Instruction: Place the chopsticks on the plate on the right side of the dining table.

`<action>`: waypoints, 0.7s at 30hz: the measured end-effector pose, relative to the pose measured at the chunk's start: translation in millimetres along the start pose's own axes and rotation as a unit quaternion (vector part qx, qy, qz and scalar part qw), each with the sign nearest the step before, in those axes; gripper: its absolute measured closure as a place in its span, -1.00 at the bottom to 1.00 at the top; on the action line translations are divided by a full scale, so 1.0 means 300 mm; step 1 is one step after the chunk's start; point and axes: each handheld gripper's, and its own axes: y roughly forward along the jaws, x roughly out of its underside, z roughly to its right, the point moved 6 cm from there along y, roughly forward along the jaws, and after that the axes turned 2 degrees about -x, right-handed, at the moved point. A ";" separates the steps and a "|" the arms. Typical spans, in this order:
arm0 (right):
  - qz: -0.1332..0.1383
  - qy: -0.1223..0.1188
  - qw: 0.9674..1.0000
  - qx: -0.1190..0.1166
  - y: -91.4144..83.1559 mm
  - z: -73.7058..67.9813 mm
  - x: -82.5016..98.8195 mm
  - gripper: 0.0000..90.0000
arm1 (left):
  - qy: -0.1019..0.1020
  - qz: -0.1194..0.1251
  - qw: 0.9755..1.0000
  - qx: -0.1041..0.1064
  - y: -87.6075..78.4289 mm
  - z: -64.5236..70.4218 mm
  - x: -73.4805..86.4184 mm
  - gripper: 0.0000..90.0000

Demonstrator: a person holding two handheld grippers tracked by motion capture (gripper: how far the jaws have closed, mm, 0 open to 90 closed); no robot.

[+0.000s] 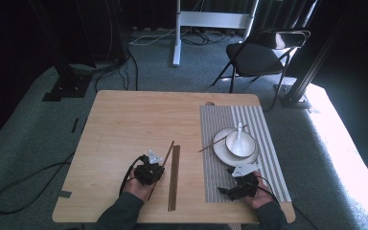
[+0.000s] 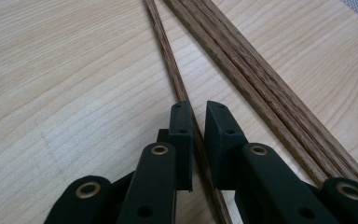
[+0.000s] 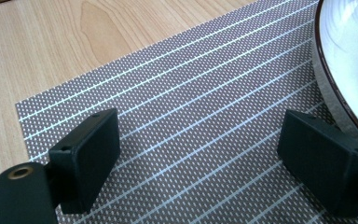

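The left gripper (image 2: 195,114) has its fingers clenched on a single chopstick (image 2: 168,60) lying on the table (image 1: 124,124), just at 9 o'clock of the other chopsticks (image 2: 261,84). The chopstick's lower end is hidden under the gripper, and its far end is cut off by the frame. The right gripper (image 3: 200,140) rests over the striped placemat (image 3: 191,93), fingers released and wide apart. At its 2 o'clock, the plate (image 3: 349,60) is largely cut off.
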 end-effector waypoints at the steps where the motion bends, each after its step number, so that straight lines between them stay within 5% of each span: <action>1: 0.000 0.000 1.000 0.000 0.000 0.000 0.000 -0.73 | 0.000 -0.001 1.000 0.000 0.000 0.000 0.000 0.83; 21: 0.000 0.001 1.000 0.000 0.000 0.000 0.000 -0.73 | -0.022 -0.015 1.000 -0.006 -0.026 0.002 0.024 0.85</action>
